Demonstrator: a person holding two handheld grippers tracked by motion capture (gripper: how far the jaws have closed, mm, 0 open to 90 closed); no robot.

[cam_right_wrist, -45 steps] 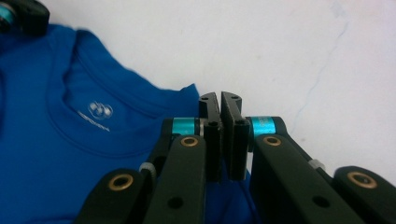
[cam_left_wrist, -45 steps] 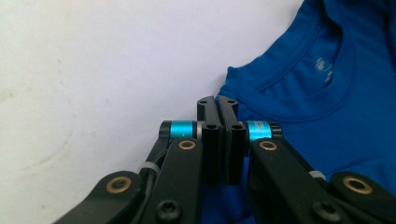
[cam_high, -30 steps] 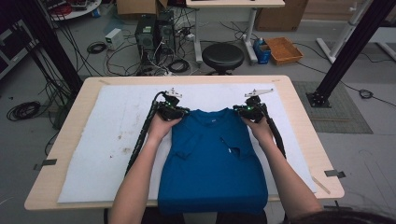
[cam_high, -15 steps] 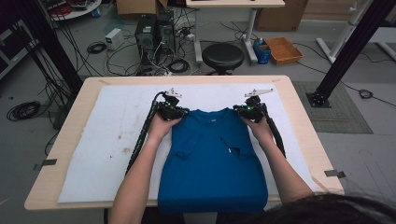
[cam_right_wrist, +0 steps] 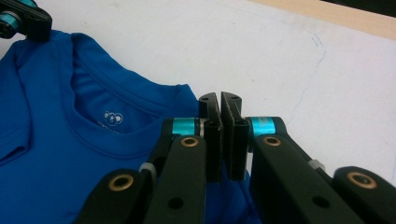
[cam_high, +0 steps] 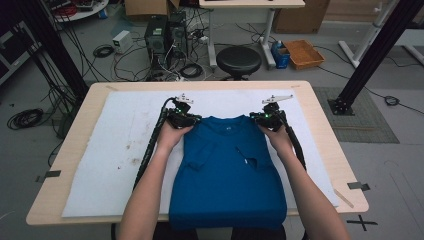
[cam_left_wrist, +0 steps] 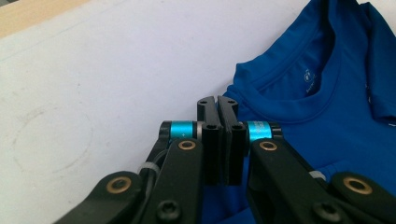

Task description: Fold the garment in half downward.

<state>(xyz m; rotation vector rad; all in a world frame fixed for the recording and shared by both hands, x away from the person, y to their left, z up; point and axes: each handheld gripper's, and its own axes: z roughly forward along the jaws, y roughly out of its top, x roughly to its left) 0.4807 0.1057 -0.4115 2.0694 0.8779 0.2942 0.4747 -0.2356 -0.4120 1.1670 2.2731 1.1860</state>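
A blue T-shirt (cam_high: 227, 175) lies flat, collar away from me, on a white mat (cam_high: 115, 150). Its sleeves are folded in and its hem hangs over the table's near edge. My left gripper (cam_high: 192, 120) sits at the shirt's left shoulder corner with its jaws pressed together on the fabric edge (cam_left_wrist: 217, 101). At the right shoulder corner, my right gripper (cam_high: 257, 119) is shut the same way (cam_right_wrist: 220, 99). The collar and its small label (cam_right_wrist: 111, 117) lie between the two. The left gripper (cam_right_wrist: 18, 21) also appears far off in the right gripper view.
The mat covers most of a light wooden table (cam_high: 320, 125) and has some faint stains (cam_high: 131, 152) left of the shirt. Beyond the table stand a round black stool (cam_high: 238, 59), computer towers (cam_high: 162, 35) and loose floor cables. Black frame posts (cam_high: 372, 55) rise at both sides.
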